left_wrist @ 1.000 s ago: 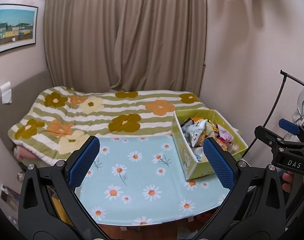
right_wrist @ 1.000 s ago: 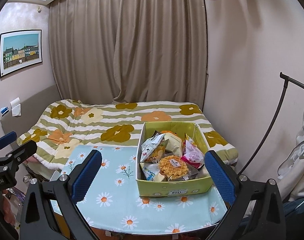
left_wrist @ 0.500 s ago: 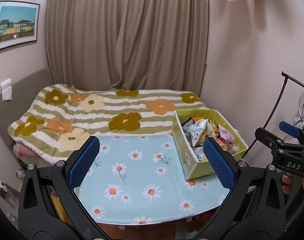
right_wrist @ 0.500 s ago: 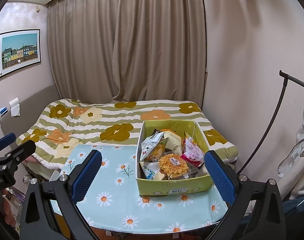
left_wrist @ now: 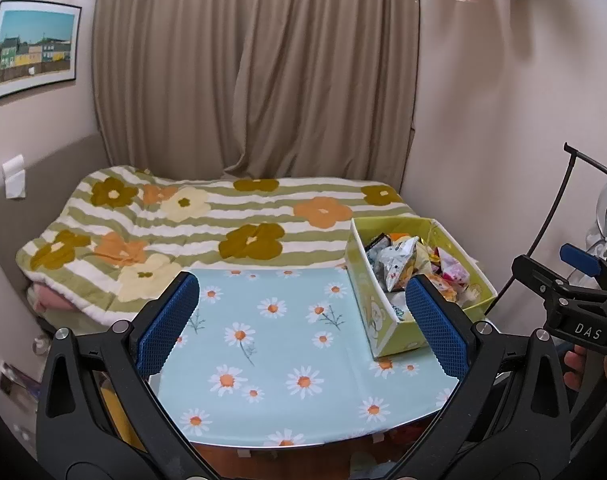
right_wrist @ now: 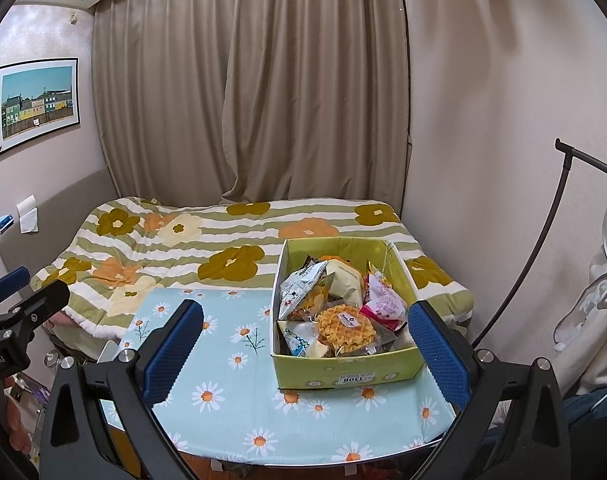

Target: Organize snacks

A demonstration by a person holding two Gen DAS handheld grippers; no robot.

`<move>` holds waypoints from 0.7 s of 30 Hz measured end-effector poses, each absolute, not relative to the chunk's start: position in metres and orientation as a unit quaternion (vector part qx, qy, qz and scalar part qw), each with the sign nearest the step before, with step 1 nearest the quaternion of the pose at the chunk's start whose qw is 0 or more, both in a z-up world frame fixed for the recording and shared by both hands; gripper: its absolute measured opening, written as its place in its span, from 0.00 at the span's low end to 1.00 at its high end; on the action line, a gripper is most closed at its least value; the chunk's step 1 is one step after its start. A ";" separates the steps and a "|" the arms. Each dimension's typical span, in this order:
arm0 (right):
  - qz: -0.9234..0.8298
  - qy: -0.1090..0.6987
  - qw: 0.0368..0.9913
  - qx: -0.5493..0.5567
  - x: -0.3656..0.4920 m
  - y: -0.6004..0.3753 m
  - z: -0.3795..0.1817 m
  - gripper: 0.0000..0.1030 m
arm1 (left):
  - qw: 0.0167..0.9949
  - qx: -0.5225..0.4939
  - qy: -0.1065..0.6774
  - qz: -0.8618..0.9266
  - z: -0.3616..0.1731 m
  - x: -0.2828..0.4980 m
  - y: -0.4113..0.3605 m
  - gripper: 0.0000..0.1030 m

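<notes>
Beyond our table (left_wrist: 287, 344) lies a bed (left_wrist: 207, 216); our left hand-held gripper (left_wrist: 301, 320) and right hand-held gripper (right_wrist: 307, 340) gape empty near the snack box (right_wrist: 345, 376).

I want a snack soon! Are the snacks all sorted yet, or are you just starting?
Just starting. Nothing looks sorted: all the snack packets are piled in the green box on the daisy tablecloth. Nothing is in hand: the left gripper and right gripper have empty, open jaws. All the sorting is left.

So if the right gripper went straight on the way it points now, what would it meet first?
Most likely the green snack box: it sits between the open jaws of the right gripper, near wall foremost. Depth is unclear, so it might pass over that wall into the waffle packet.
</notes>
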State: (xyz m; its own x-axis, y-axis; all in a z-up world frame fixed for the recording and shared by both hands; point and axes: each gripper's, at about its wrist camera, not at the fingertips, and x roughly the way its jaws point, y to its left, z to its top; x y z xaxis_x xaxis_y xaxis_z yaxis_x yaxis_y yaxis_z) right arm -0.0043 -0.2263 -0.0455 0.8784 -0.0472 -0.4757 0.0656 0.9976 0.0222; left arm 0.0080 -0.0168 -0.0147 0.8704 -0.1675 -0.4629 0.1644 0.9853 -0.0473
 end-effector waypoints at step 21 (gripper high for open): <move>-0.029 0.252 0.967 0.019 -0.005 -0.225 -0.051 0.99 | 0.974 -0.003 0.216 -0.073 -0.019 0.007 -0.012 0.99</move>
